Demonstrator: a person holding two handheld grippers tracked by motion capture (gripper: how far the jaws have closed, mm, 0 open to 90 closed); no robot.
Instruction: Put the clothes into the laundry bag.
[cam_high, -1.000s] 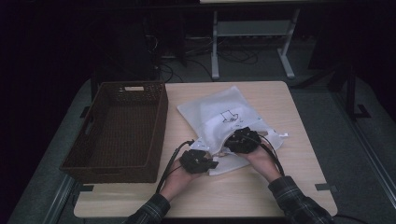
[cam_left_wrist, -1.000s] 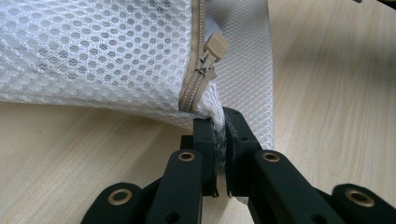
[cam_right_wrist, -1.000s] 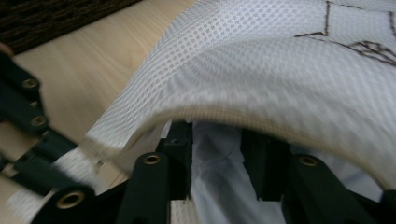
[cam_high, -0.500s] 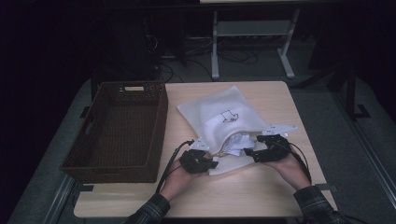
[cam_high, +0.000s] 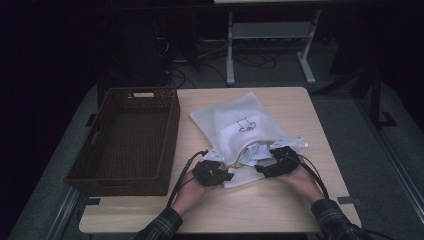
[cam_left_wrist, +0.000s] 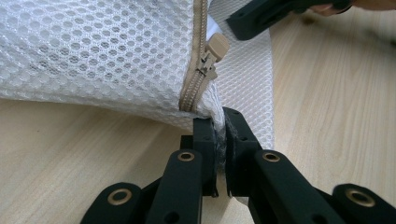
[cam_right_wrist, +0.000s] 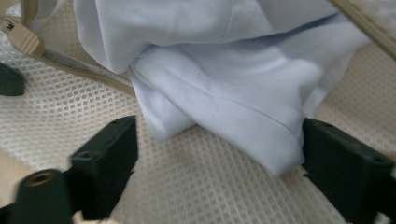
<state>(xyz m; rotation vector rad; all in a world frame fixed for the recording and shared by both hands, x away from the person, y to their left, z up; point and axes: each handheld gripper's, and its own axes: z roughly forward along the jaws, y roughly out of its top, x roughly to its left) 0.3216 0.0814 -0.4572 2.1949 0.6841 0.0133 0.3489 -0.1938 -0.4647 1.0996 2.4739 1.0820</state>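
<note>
A white mesh zip bag (cam_high: 235, 125) lies in the middle of the table. My left gripper (cam_high: 226, 175) is shut on the bag's near edge, and its jaws (cam_left_wrist: 218, 125) pinch the mesh just below the beige zipper pull (cam_left_wrist: 215, 46). My right gripper (cam_high: 264, 167) is at the bag's open mouth. Its jaws have just been opening and now stand wide (cam_right_wrist: 217, 140) on either side of a folded pale-blue cloth (cam_right_wrist: 224, 79) that lies on the mesh (cam_right_wrist: 210, 191). The pads do not press on the cloth. A bit of that cloth (cam_high: 255, 152) pokes out of the mouth.
A dark wicker basket (cam_high: 172, 125) stands on the left of the table, close beside the bag. Bare tabletop (cam_high: 280, 210) runs along the near edge under the person's forearms. A metal stand (cam_high: 230, 50) is on the floor beyond the table.
My right gripper swung out to the right off the bag, then came down to the bag's mouth with its jaws spread wide. The left gripper kept its grip and stayed put.
</note>
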